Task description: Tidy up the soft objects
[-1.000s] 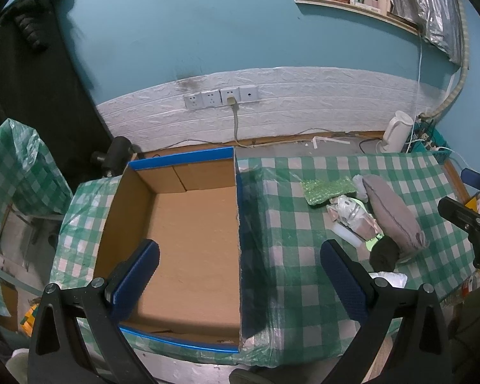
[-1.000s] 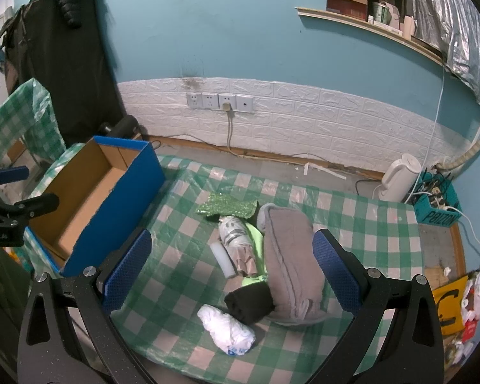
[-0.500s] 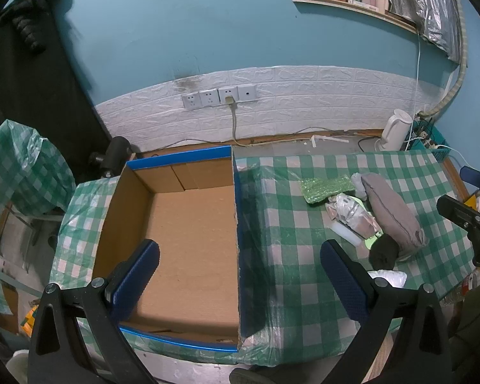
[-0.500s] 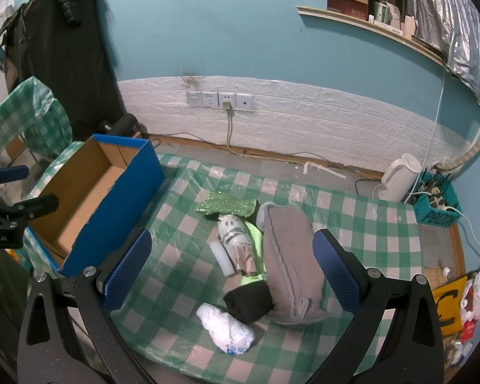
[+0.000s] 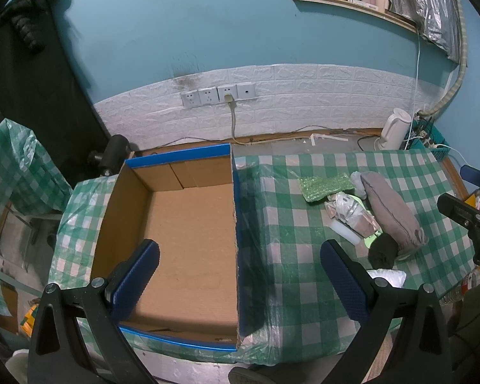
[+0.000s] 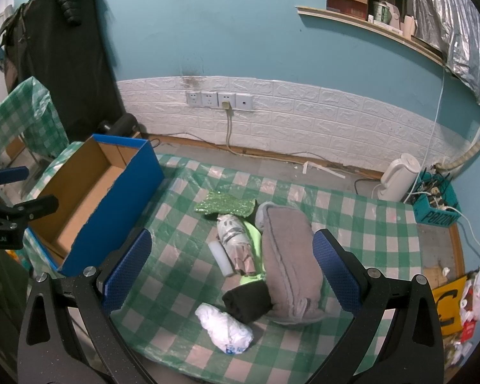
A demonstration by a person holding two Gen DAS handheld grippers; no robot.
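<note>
An empty blue cardboard box (image 5: 188, 236) (image 6: 89, 204) stands at the table's left end. Soft things lie in a pile to its right: a grey folded cloth (image 6: 289, 256) (image 5: 392, 212), a black roll (image 6: 248, 299) (image 5: 382, 249), a white crumpled bag (image 6: 224, 326), a green sparkly cloth (image 6: 225, 206) (image 5: 324, 185), a silvery wrapped packet (image 6: 235, 240) and a white tube (image 6: 220, 257). My left gripper (image 5: 240, 275) is open and empty above the box's right wall. My right gripper (image 6: 232, 272) is open and empty above the pile.
The table wears a green checked plastic cover (image 6: 182, 275). A white kettle (image 6: 398, 177) and a teal basket of cables (image 6: 435, 200) stand on the floor behind. A black coat (image 6: 60, 48) hangs at the left. Wall sockets (image 6: 219, 100) sit behind.
Both grippers have stayed open and almost still; the views shift only slightly.
</note>
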